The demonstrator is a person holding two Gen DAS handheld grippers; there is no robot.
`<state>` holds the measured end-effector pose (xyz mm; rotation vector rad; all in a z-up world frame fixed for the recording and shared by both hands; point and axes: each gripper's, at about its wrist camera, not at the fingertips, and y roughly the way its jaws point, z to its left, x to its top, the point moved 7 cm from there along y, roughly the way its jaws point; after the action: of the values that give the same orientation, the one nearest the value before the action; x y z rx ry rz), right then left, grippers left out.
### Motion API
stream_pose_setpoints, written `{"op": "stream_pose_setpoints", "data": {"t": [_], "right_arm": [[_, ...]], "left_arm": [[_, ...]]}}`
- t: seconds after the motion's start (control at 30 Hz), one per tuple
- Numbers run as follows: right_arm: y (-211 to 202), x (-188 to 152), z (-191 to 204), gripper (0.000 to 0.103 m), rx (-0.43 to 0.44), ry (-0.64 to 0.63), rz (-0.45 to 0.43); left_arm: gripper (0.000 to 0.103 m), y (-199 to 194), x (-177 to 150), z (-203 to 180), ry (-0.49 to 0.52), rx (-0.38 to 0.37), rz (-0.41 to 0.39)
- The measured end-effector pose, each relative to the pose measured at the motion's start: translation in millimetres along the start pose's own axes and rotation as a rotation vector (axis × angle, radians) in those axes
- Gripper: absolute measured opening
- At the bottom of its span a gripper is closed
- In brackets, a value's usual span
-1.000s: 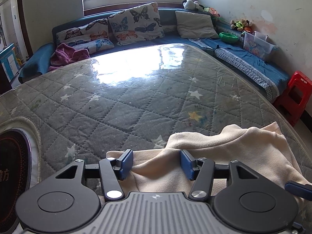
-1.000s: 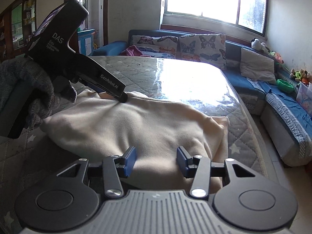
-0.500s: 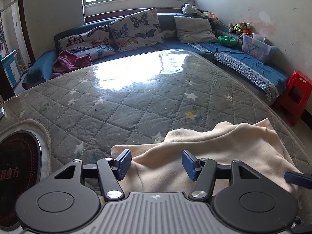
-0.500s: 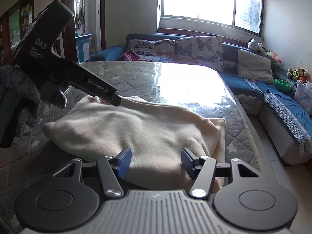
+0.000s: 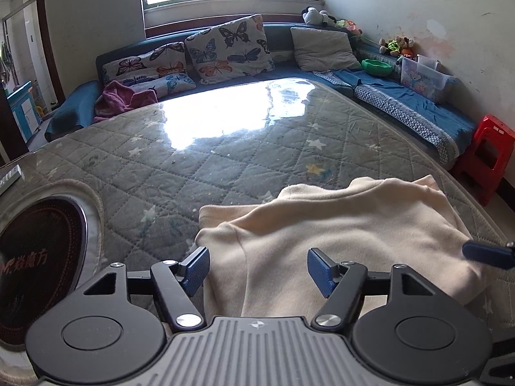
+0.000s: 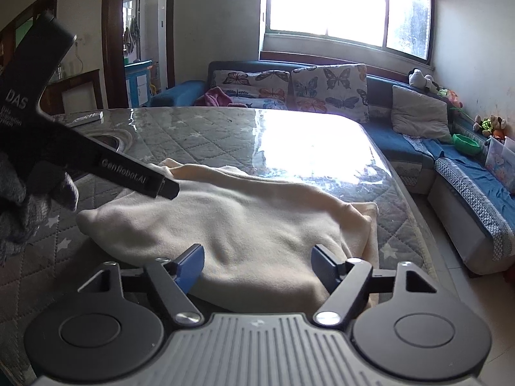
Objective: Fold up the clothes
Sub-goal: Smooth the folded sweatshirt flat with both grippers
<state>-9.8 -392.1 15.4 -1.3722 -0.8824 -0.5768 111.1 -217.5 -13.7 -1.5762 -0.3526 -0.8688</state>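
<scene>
A cream garment (image 5: pixel 338 234) lies folded in a thick bundle on the quilted grey table top (image 5: pixel 199 167). My left gripper (image 5: pixel 257 268) hovers over its near left edge; its jaws are opening and the blue pads stand apart from the cloth. In the right wrist view the same cream garment (image 6: pixel 244 225) fills the middle. My right gripper (image 6: pixel 257 265) sits above its near edge, jaws opening, with cloth below them but not pinched. The left gripper's black body (image 6: pixel 106 164), held by a gloved hand (image 6: pixel 25 199), reaches over the garment's far left corner.
A round inset cooktop (image 5: pixel 38 257) sits at the table's left. A blue sofa with butterfly cushions (image 5: pixel 225 48) runs behind and along the right. A red stool (image 5: pixel 486 157) stands on the floor at the right. A purple cloth (image 5: pixel 122 99) lies on the sofa.
Both grippers' jaws have spread wider and let go of the cream cloth. The left gripper has drawn back from the garment, so more of the bundle shows ahead of it.
</scene>
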Motion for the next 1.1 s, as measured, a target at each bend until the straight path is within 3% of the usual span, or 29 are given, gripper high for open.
{"op": "stream_pose_setpoints", "data": {"t": [0.33,0.67,0.83,0.97,1.1], "right_arm": [[9.0,13.2,16.0,0.091,-0.002,-0.036,-0.024],[19.4,-5.7,35.5,0.091,-0.002,-0.105,0.026],[3.4,-0.8,22.3,0.093,-0.022,-0.057,-0.011],[7.6,-13.4,9.6,0.093,-0.026,-0.019,0.044],[-0.1,-17.6,5.5,0.093,-0.029,-0.017,0.038]], "left_arm": [[0.072,-15.3,-23.7,17.3,-0.038,0.025,-0.001],[0.073,-22.2,-37.8,31.2,-0.074,0.026,-0.008],[0.074,-24.8,-41.2,39.6,-0.099,0.035,-0.009],[0.075,-23.7,-45.7,42.6,-0.113,0.036,0.000],[0.075,-28.3,-43.3,43.8,-0.120,0.036,-0.006]]}}
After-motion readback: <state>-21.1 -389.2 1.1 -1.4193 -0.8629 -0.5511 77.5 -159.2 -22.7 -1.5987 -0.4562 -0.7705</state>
